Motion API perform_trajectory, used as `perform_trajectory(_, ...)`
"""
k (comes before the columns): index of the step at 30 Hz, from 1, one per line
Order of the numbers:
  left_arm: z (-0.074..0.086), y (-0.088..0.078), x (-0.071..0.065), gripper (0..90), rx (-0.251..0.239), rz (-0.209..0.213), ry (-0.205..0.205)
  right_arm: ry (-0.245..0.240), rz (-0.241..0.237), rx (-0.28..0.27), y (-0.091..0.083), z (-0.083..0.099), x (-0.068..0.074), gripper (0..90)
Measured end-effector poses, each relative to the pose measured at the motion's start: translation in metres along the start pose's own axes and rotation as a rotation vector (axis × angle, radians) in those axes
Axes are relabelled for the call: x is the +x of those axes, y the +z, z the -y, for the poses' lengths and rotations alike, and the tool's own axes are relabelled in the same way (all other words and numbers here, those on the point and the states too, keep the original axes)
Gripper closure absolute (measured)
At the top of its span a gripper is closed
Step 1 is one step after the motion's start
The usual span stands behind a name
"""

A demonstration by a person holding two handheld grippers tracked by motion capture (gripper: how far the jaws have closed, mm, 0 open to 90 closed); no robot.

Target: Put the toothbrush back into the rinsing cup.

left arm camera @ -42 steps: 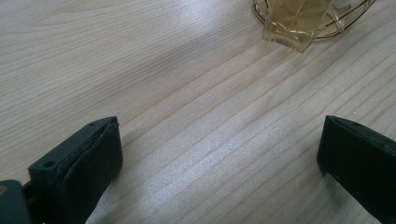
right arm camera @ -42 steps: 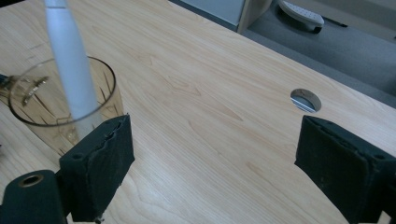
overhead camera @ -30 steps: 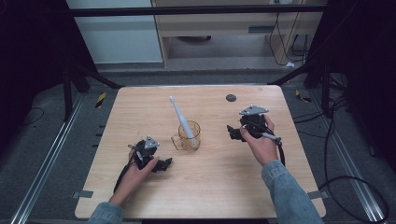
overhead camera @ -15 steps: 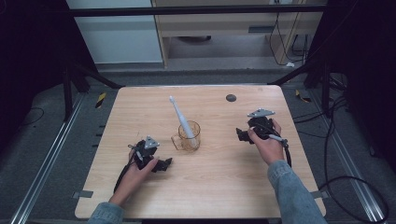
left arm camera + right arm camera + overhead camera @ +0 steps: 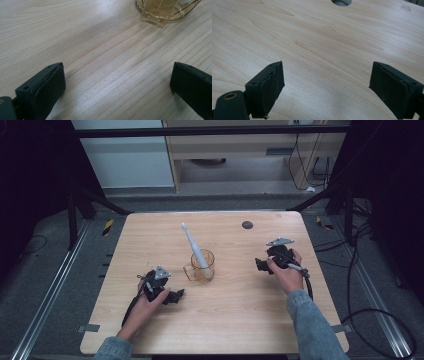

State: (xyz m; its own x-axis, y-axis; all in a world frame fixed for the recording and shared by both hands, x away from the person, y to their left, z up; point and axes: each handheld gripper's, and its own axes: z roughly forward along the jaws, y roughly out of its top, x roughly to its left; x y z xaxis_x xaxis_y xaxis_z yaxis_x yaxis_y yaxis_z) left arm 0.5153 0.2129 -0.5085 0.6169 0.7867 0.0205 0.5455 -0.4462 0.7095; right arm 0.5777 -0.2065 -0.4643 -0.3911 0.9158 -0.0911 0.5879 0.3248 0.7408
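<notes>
Looking down from the high view: amber glass mug [image 5: 202,266] near the middle of the table [image 5: 150,230], white toothbrush [image 5: 192,245] standing in it, long axis leaning up toward the far left corner. Left gripper [image 5: 172,296] just beside the mug on its near left side, clearly the nearer one; right gripper [image 5: 261,265] well apart, toward the right edge.

Left gripper view: jaws wide apart, nothing between them, mug [image 5: 163,12] ahead and to the upper right (base and handle, not the brush).

Right gripper view: jaws also spread, bare wood between, dark round hole [image 5: 341,2] far ahead.

Probably a reach for the mug or brush next, shorter for the left.
</notes>
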Motion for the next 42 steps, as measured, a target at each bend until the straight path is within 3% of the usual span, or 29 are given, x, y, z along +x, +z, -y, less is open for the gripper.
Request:
perform_trajectory(13, 0.0, 0.0, 0.0, 0.0, 0.0, 0.0, 0.0, 0.066, 0.005, -0.006, 0.024, 0.007, -0.009, 13.0)
perform_trajectory(31, 0.0, 0.0, 0.0, 0.0, 0.0, 0.0, 0.0, 0.135, 0.044, -0.003, 0.038, 0.013, -0.022, 12.4)
perform_trajectory(42, 0.0, 0.0, 0.0, 0.0, 0.0, 0.0, 0.0, 0.155, 0.052, 0.023, 0.047, 0.018, -0.02, 11.5)
